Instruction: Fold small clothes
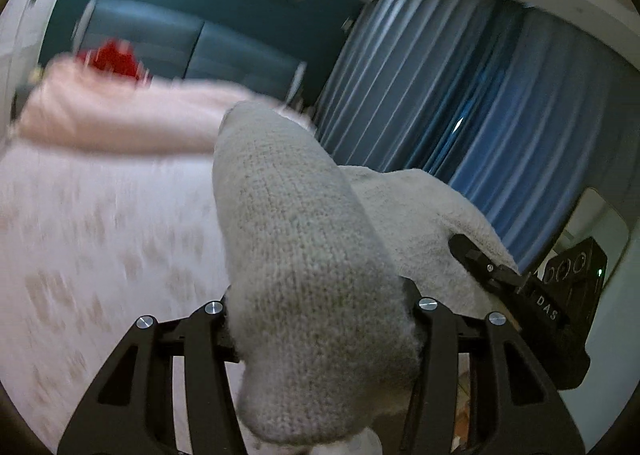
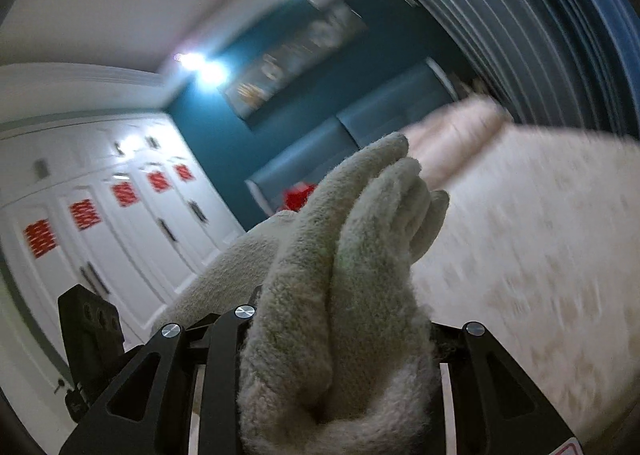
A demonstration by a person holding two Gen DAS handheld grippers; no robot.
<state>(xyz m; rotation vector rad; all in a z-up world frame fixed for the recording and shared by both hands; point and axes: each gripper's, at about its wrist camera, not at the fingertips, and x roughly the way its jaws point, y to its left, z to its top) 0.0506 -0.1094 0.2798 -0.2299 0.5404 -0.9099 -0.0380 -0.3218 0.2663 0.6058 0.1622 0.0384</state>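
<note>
Mid-fold, carry phase: my left gripper (image 1: 320, 319) and right gripper (image 2: 340, 339) each clamp an end of the grey-beige fuzzy knit garment (image 1: 304, 239), lifted above the pale patterned bed (image 1: 100, 239). Next: lower it, bring ends together.

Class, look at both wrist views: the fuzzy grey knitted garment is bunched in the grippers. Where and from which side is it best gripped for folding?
Probably at its two ends, one gripper from each side. The fuzzy grey knitted garment is soft and bunches thickly inside the left gripper and the right gripper, so an edge would pinch flatter than these thick folds.
</note>
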